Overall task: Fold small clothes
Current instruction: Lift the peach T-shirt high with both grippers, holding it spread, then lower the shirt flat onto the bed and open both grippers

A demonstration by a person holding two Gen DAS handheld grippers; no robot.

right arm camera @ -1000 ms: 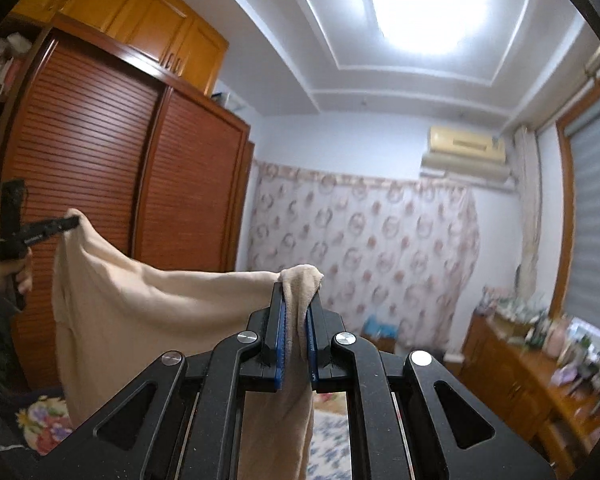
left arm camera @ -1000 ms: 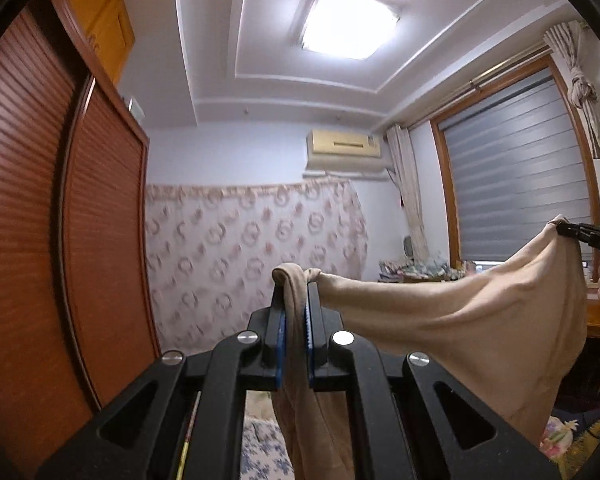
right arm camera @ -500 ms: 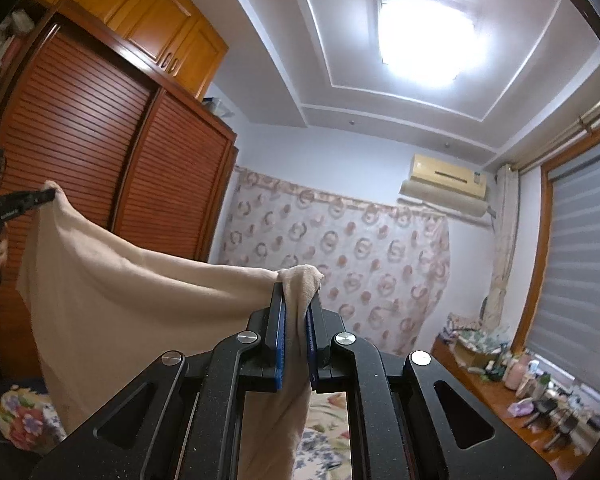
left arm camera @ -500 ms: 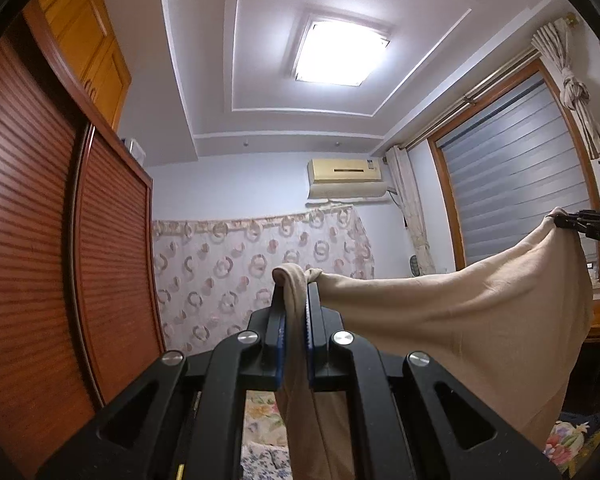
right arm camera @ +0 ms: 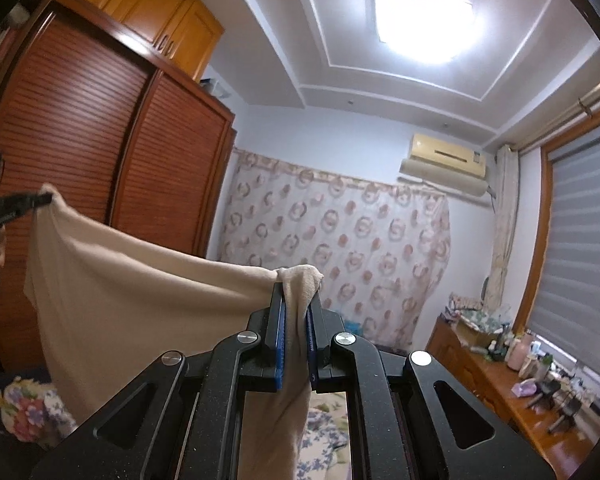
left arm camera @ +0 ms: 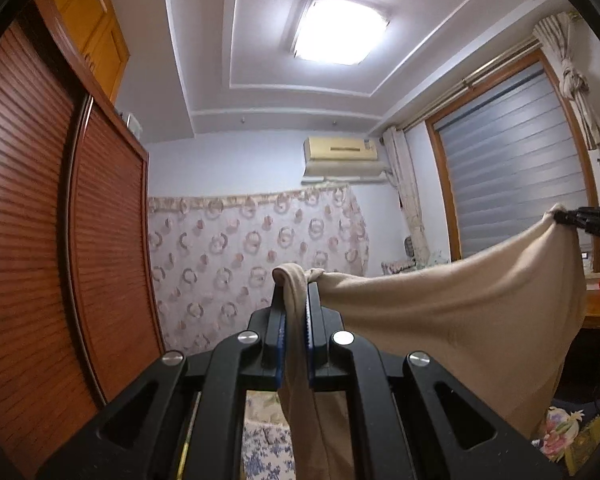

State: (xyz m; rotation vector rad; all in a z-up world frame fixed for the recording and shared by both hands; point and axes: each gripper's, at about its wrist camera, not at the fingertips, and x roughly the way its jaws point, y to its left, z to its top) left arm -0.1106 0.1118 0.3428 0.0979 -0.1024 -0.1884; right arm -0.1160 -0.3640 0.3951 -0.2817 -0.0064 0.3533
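Note:
A beige garment (left arm camera: 460, 320) hangs stretched in the air between my two grippers. My left gripper (left arm camera: 295, 292) is shut on one top corner of it, with cloth bunched between the blue pads. The right gripper shows at the right edge of the left wrist view (left arm camera: 572, 216), pinching the other corner. In the right wrist view my right gripper (right arm camera: 296, 292) is shut on its corner of the garment (right arm camera: 140, 300), and the left gripper (right arm camera: 40, 200) holds the far corner at the left edge. The lower part of the garment hangs loose below.
A brown slatted wardrobe (left arm camera: 60, 240) stands on the left. A floral curtain (left arm camera: 252, 260) covers the far wall. A wooden dresser (right arm camera: 500, 380) with bottles stands under the window on the right. A floral bedspread (right arm camera: 328, 432) lies below.
Both grippers have tilted and risen upward, showing more ceiling. The garment stays stretched between them and both grips are unchanged.

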